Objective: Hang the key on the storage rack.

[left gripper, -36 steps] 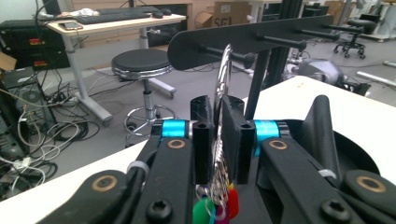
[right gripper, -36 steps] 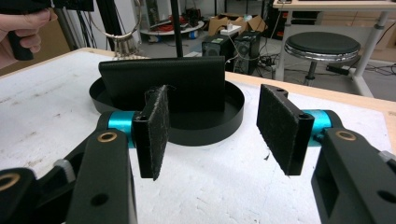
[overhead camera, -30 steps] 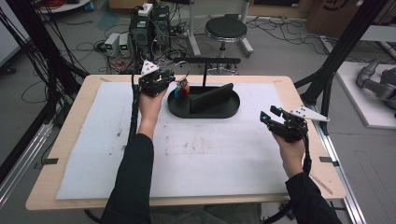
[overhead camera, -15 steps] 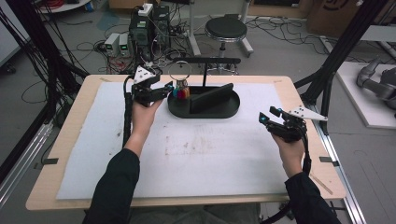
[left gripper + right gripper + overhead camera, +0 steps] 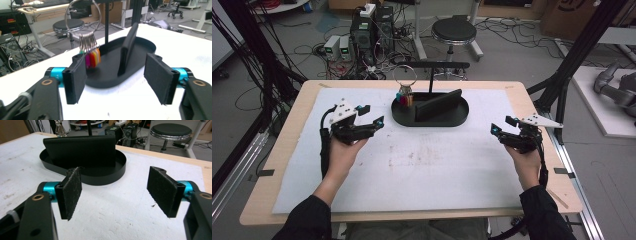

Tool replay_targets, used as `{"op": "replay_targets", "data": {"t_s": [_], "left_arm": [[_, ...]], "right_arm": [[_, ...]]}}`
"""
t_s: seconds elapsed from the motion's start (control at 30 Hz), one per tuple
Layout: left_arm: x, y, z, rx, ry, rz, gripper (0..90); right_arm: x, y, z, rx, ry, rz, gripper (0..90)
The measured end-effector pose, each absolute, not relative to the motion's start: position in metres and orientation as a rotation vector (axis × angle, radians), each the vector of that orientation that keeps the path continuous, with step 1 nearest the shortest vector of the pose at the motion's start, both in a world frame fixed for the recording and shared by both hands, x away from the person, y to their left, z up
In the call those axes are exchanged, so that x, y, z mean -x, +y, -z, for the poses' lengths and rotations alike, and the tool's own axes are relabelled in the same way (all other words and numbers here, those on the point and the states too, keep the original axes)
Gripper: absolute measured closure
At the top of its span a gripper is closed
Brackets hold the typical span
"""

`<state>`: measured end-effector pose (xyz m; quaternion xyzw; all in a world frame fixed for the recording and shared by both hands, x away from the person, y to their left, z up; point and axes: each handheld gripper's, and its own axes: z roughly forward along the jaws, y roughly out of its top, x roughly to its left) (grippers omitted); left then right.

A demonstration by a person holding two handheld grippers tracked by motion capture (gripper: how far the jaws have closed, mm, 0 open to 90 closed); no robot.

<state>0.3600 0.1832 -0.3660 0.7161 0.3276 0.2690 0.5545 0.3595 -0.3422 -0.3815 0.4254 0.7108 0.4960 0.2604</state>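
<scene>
Keys point(image 5: 405, 97) hang from the stand in the tray point(image 5: 459, 119), upper centre; I've just opened both tongs, left point(image 5: 371, 115) and right point(image 5: 502, 125), wide and empty, to let go.

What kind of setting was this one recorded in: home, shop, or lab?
Most likely a lab or robotics workshop. Computer towers and loose cables lie on the bare floor behind the table, black frame struts flank it, and a round stool stands nearby.
</scene>
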Motion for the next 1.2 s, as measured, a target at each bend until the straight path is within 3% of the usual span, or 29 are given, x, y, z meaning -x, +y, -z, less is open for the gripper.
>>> {"op": "replay_targets", "data": {"t_s": [0.43,1.2], "left_arm": [[-0.334,0.221,0.397,-1.699,0.817,-0.636,30.2],[-0.334,0.221,0.406,-1.749,0.808,-0.676,30.2]], "right_arm": [[-0.359,-0.347,0.388,-1.114,1.986,-1.275,27.0],[-0.357,-0.346,0.394,-1.067,2.033,-1.254,29.4]]}}
